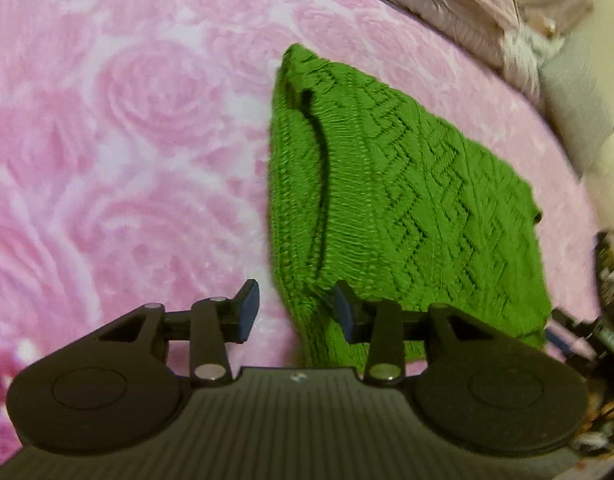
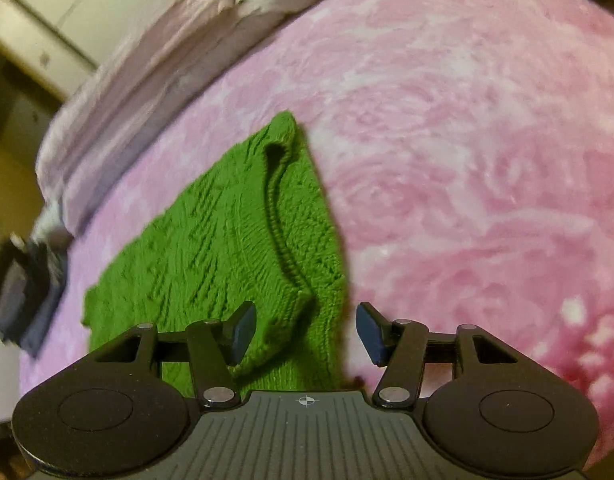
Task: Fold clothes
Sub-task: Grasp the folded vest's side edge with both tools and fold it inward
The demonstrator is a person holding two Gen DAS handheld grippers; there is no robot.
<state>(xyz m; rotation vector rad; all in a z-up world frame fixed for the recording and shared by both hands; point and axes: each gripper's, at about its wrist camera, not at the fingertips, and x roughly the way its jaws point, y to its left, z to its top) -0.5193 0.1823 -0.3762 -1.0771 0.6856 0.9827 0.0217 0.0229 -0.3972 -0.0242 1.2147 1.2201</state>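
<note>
Both hand-held grippers (image 1: 295, 314) (image 2: 305, 332) gape above green sweater (image 1: 407, 200).

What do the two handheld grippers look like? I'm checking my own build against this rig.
Both match: the left gripper and right gripper have matte black linkage arms with silver pivot pins, dark blue finger pads, round black side housings and a grey ribbed body carrying a small crosshair mark. No cables or sleeves show.

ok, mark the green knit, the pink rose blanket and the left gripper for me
green knit (image 1: 407, 200): left wrist view, patterned middle.
pink rose blanket (image 1: 147, 100): left wrist view, bare rose print.
left gripper (image 1: 297, 312): left wrist view, midway between fingertips.
</note>
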